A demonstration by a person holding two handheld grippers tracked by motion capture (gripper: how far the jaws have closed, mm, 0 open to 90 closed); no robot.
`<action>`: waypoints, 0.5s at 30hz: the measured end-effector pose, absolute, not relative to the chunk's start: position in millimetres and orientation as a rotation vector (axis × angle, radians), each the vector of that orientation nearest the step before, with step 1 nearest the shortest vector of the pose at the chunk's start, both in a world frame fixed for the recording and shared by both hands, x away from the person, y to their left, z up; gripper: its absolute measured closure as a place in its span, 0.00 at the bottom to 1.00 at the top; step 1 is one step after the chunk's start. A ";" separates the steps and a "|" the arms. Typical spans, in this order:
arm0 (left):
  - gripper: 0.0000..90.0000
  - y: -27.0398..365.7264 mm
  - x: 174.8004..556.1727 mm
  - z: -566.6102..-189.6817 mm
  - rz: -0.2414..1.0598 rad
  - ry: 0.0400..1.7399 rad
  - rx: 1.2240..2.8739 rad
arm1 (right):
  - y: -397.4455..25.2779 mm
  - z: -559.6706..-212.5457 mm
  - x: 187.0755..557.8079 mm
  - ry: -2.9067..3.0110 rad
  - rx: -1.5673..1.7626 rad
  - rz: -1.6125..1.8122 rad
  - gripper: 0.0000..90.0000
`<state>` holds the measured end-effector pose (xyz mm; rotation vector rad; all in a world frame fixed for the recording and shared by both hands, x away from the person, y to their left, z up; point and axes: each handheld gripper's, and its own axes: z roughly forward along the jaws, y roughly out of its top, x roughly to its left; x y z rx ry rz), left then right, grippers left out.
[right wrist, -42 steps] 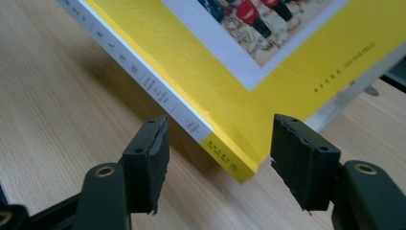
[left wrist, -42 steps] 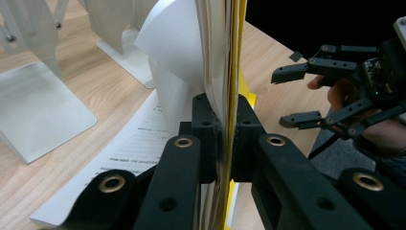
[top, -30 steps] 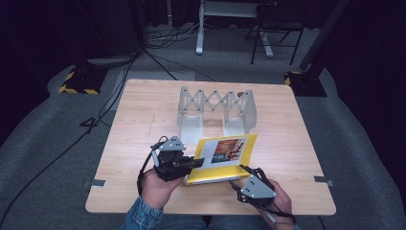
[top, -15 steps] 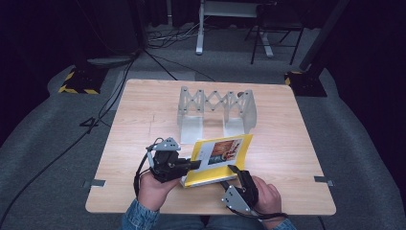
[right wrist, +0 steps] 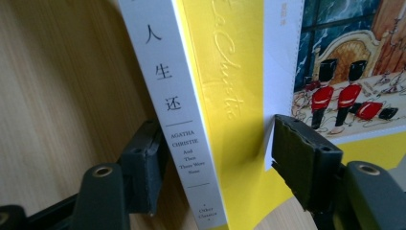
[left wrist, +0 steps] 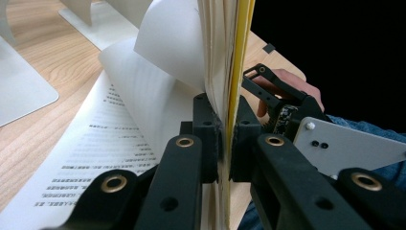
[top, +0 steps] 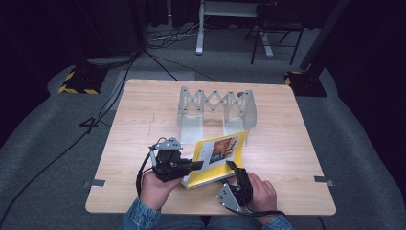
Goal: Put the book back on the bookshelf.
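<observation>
My left gripper (top: 194, 166) is clamped on the yellow paperback (top: 218, 158), pinching its cover and a sheaf of pages; loose pages (left wrist: 158, 72) fan open beside the jaws. My right gripper (top: 234, 168) sits spread apart, jaws straddling the book's white spine (right wrist: 179, 115), not pressing it. Book is tilted up off the wooden table (top: 143, 120), near edge, just in front of the grey accordion rack (top: 215, 103).

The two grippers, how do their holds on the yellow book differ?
The left gripper is shut on the book's cover and pages; the right gripper is open, straddling the spine. The left comes from the book's left edge, the right from its near corner. Both are hand-held.
</observation>
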<state>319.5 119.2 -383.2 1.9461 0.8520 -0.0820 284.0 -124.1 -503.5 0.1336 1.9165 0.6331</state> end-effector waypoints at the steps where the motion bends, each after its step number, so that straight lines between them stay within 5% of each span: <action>1: 0.94 119.0 319.6 -383.7 -0.083 0.857 1.945 | -122.3 -504.2 285.4 1.919 0.135 0.634 0.48; 8: 0.94 121.7 322.5 -387.6 -0.070 0.899 1.944 | -117.3 -506.0 283.0 1.940 0.087 0.576 0.77; 15: 0.93 125.1 323.8 -388.6 -0.027 0.947 1.943 | -113.2 -508.2 278.9 1.929 0.038 0.528 0.83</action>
